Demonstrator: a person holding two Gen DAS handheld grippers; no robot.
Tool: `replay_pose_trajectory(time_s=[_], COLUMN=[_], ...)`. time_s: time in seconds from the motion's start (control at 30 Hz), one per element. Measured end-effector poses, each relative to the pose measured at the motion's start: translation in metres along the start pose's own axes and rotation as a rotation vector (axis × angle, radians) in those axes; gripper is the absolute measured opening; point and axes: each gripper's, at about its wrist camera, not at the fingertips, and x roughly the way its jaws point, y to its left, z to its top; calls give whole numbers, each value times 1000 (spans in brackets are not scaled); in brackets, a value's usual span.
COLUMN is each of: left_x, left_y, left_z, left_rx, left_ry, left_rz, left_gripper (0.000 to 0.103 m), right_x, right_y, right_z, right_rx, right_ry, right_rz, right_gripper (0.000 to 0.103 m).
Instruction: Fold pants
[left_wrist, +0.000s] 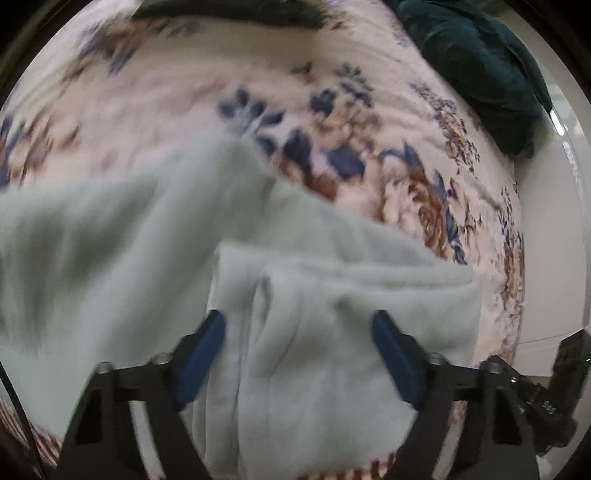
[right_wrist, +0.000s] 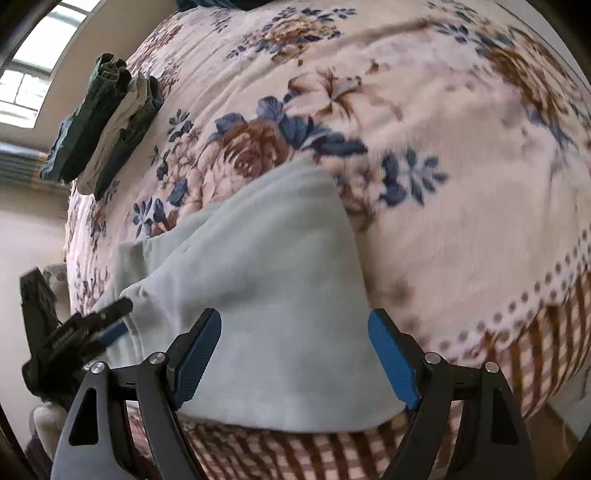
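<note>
Pale mint-green pants (left_wrist: 147, 236) lie folded on a floral blanket (left_wrist: 221, 74), with bunched layers near the front edge. My left gripper (left_wrist: 299, 325) is open, its blue pads (left_wrist: 395, 358) spread wide over the folded cloth without pinching it. In the right wrist view the same pants (right_wrist: 266, 280) lie in front of my right gripper (right_wrist: 295, 325), which is open too, pads (right_wrist: 199, 354) wide apart above the cloth. The left gripper shows at the left (right_wrist: 92, 325), at the pants' edge.
A stack of folded dark and light pants (right_wrist: 107, 122) sits at the blanket's far left. A dark teal garment (left_wrist: 480, 70) lies at the far right corner. The blanket's checked border (right_wrist: 517, 350) marks the near edge. A window (right_wrist: 33, 74) is at the upper left.
</note>
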Motion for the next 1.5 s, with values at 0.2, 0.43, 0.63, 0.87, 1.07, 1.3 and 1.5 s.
replay_pose_trajectory(time_s=[0.2, 0.43, 0.63, 0.87, 1.07, 1.3, 1.5], left_x=[10, -15, -11, 15, -3, 7, -27], left_y=[-25, 20, 36, 9, 1, 35, 61], left_z=[8, 16, 7, 10, 13, 4, -32], left_rx=[212, 94, -97, 39, 201, 54, -230], left_ry=[-12, -29, 30, 72, -35, 56, 81], left_rz=[55, -33, -221, -34, 154, 61, -114], left_gripper=[8, 11, 52, 11, 10, 18, 45], right_x=[18, 23, 27, 34, 33, 35, 30], right_y=[-3, -9, -12, -18, -23, -22, -30], right_z=[26, 26, 29, 34, 37, 35, 20], right_rx=[-20, 22, 42, 56, 59, 51, 85], right_ry=[24, 45, 60, 69, 61, 89, 116], right_rz=[-13, 56, 77, 52, 57, 82, 112], right_gripper=[84, 84, 84, 84, 84, 84, 84])
